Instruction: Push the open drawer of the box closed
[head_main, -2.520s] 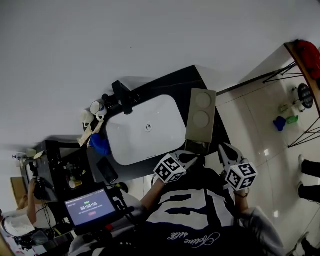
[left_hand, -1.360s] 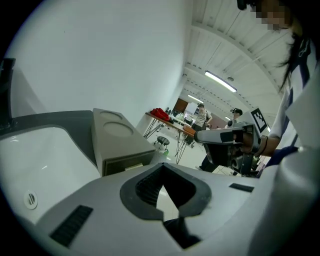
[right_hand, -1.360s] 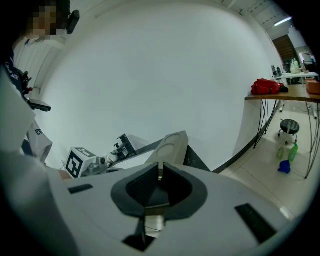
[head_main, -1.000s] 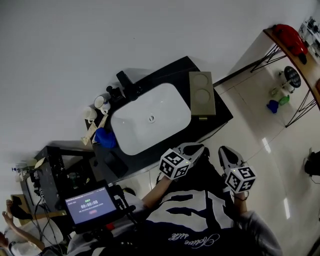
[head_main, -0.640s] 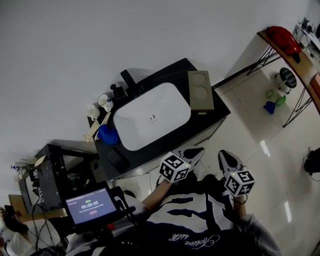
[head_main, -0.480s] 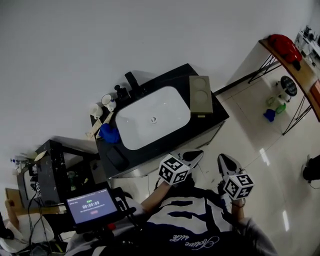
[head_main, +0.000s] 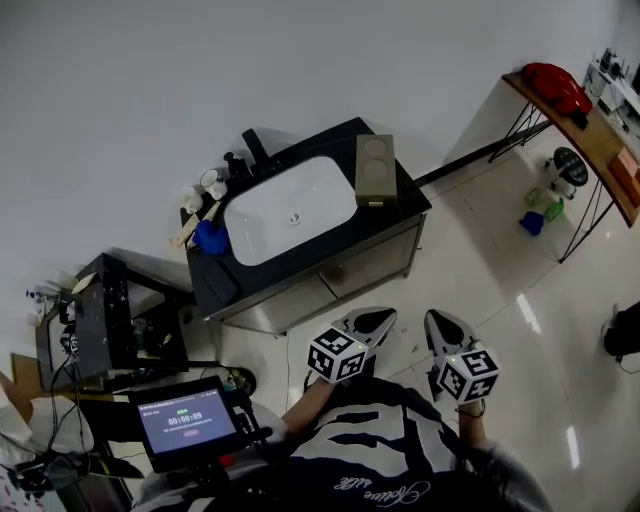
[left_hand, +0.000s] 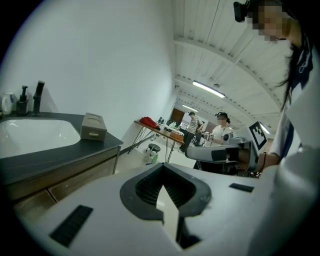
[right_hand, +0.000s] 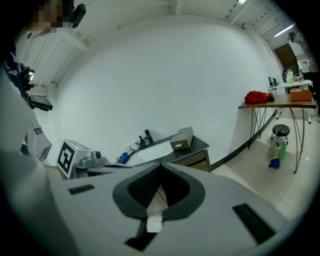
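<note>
Both tools are closed, tips together, with nothing between them. The left tool (head_main: 378, 320) and right tool (head_main: 438, 324) hang side by side over the tiled floor (head_main: 480, 250), well apart from the bench (head_main: 408, 200). The box (head_main: 374, 170) sits at the bench's right end, just beside the white sink (head_main: 290, 210).

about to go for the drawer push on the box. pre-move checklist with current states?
1. Box in sight: ok. The box sits at the right end of the counter, beside the sink.
2. Drawer open: cannot tell. Its front is too small to read in any view.
3. Left gripper free: ok. Jaws together, nothing between them.
4. Right gripper free: ok. Jaws together, nothing between them.
5. Box within reach: not ok. Both grippers hang over the floor, well short of the counter.
</note>
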